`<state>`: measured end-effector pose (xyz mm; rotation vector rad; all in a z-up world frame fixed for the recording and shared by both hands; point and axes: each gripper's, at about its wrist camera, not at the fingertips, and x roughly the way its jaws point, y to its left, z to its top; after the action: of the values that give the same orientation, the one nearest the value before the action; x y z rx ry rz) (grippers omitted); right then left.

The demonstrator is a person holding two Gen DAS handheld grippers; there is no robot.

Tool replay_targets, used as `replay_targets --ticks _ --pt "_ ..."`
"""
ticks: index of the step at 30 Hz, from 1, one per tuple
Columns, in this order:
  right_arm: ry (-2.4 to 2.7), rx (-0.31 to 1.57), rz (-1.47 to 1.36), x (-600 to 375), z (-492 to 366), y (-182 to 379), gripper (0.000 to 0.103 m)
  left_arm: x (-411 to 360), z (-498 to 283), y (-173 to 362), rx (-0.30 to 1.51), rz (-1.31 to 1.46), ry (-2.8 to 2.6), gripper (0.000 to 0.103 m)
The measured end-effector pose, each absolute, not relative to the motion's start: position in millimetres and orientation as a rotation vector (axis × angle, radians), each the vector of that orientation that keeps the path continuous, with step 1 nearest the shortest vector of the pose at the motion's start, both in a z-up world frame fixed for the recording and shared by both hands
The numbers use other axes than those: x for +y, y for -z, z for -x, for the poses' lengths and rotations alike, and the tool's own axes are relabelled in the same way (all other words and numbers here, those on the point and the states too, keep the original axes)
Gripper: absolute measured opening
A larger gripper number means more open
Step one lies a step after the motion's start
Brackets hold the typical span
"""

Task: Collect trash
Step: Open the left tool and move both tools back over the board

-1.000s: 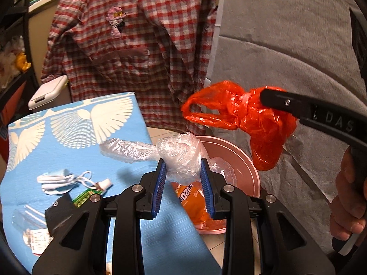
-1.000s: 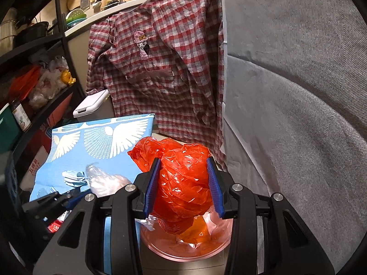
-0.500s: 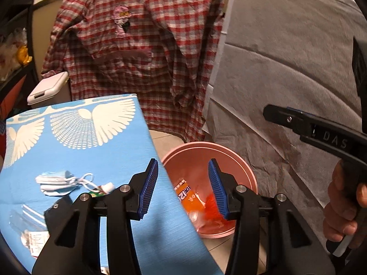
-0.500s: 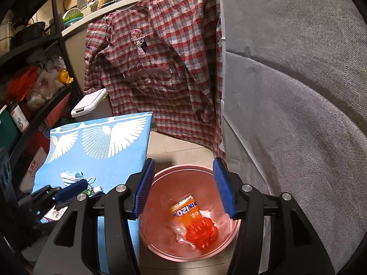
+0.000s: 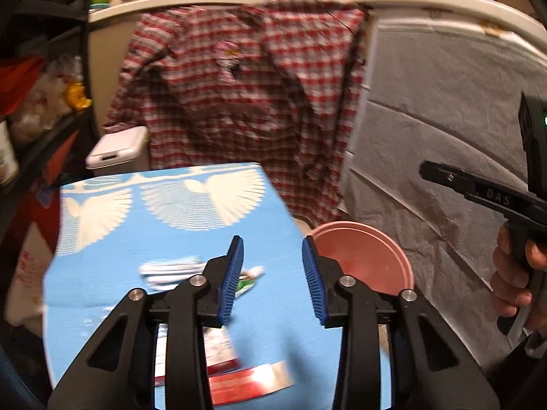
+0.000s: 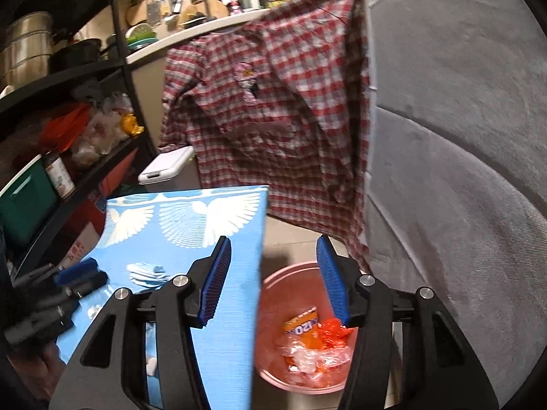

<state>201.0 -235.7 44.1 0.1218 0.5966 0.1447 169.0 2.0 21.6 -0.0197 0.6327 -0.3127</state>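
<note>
Blue cloth [image 6: 191,225] printed with white wings covers the table, its right edge ending just beside a pink bin [image 6: 273,287] that stands on the tan floor. Inside the bin lie the collected scraps: an orange wrapper [image 6: 302,328], a crumpled red bag [image 6: 333,331] and clear plastic [image 6: 314,358]. Still on the cloth are a small white bundle [image 5: 171,270] near the middle, a green-and-white tube [image 5: 251,276] just right of it, and red-and-white packets [image 5: 239,379] at the near edge, blurred. The left gripper [image 5: 272,280] hangs over the cloth, its jaws having just narrowed, fingers apart with nothing between them. The right gripper [image 6: 273,280] hovers above the table edge and the bin, fingers apart and empty. A hand [image 5: 516,280] holds its black handle at the right. Behind the table a red checked shirt [image 6: 273,102] hangs from a pale counter edge, with grey fabric [image 6: 461,136] filling the right side. Dark shelves [image 6: 68,68] of pots and bags stand on the left, beside a white lidded bin [image 6: 167,169].
</note>
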Motion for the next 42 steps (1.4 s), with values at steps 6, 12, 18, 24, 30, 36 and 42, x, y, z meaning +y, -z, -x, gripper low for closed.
replay_targets --ticks 6,12,18,24,30,36,42 --pt "-0.245 0.598 -0.126 -202.8 -196.3 -44.0 0.027 80.7 -156.7 -28.4 0.614 0.067 0.210 0.027" --pt "-0.322 0.617 -0.110 -166.0 -197.9 -37.6 0.018 136.8 -152.2 -24.1 0.619 0.099 0.137 0.026" --pt "-0.377 0.646 -0.075 -130.1 -208.5 -25.6 0.018 169.3 -157.1 -5.9 0.671 0.120 0.121 0.026" --pt "-0.414 0.682 -0.029 -101.8 -222.6 -7.6 0.018 180.2 -164.0 15.7 0.734 0.119 0.143 0.026" --pt "-0.445 0.702 -0.007 -84.7 -234.4 4.3 0.018 187.7 -173.1 37.8 0.791 0.112 0.152 0.026" --pt "-0.484 0.714 0.019 -70.1 -245.0 14.7 0.019 190.9 -183.6 61.0 0.858 0.126 0.163 0.030" --pt "-0.525 0.724 0.044 -54.9 -256.4 25.9 0.024 193.5 -192.0 74.2 0.895 0.151 0.170 0.042"
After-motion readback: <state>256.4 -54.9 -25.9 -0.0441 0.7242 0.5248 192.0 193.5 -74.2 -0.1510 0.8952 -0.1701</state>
